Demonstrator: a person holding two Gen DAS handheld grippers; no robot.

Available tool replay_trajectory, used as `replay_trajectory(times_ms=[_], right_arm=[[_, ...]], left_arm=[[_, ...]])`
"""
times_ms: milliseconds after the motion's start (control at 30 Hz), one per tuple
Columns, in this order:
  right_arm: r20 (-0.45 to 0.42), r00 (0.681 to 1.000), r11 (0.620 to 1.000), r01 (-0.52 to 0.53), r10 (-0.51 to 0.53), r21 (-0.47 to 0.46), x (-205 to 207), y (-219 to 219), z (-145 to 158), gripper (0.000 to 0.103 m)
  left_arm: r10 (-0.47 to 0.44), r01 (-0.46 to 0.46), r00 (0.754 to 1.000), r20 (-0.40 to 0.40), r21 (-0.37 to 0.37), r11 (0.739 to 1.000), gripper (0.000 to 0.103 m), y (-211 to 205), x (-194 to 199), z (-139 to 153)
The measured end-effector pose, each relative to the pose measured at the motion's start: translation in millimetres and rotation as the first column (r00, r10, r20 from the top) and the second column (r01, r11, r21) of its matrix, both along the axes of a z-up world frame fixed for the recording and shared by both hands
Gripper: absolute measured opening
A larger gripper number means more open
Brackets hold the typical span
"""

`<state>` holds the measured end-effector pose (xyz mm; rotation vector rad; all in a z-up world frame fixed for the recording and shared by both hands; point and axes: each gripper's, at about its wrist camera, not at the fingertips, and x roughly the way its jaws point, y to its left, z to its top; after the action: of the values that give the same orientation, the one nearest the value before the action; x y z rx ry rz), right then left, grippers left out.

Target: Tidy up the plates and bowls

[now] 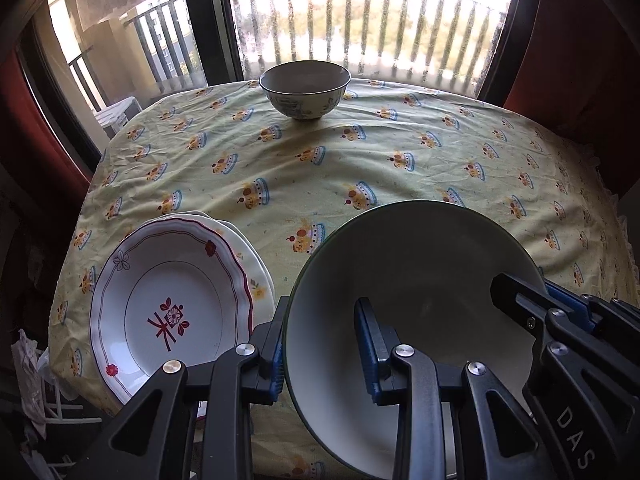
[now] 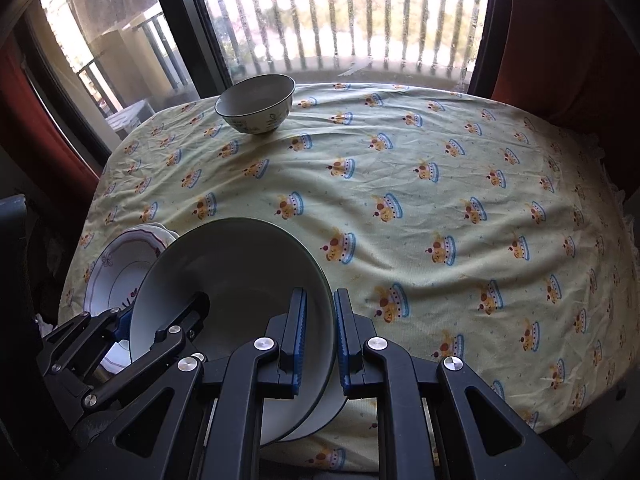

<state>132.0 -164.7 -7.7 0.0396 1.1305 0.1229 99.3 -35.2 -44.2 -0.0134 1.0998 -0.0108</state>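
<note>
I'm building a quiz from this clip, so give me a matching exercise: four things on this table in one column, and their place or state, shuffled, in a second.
Things:
1. large green-rimmed bowl
2. small patterned bowl
3. red-flowered plate
4. tablecloth

Place or state:
A. far edge, near the window
B. clamped at its rim by the left gripper and the right gripper
C. yellow, printed, wrinkled
D. top of a plate stack, left of the large bowl

Pairs: 1-B, 2-A, 3-D, 4-C

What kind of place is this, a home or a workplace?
Most likely a home dining corner. A table under a printed yellow tablecloth holds household crockery: a small patterned bowl and stacked floral plates. Behind it, a window looks onto a balcony railing.
</note>
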Motion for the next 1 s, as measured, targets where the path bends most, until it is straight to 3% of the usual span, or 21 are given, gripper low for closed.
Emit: replay_trajectory(times_ms=[467, 933, 1000], right_arm=[[-0.08, 0.997, 1.0, -0.016, 0.014, -0.016, -3.4, -1.3, -29.8, 0.017], [-0.039, 0.999, 0.997, -0.022, 0.019, -0.076, -6.7, 0.1, -36.8, 0.017], [-0.038, 0.999, 0.997, -0.009, 0.006, -0.083, -7.2, 1.4, -36.3, 0.017]], left_arm=[[0.025, -0.023, 0.997, -0.074, 0.023, 0.999, 0.03, -3.7, -3.8, -29.0], [-0.004, 0.008, 0.994, -0.109, 0.038, 0.999, 0.03, -10.2, -5.0, -42.2], [-0.027, 0.03, 0.994, -0.108, 0.022, 0.999, 0.033, -9.1, -5.3, -41.3]])
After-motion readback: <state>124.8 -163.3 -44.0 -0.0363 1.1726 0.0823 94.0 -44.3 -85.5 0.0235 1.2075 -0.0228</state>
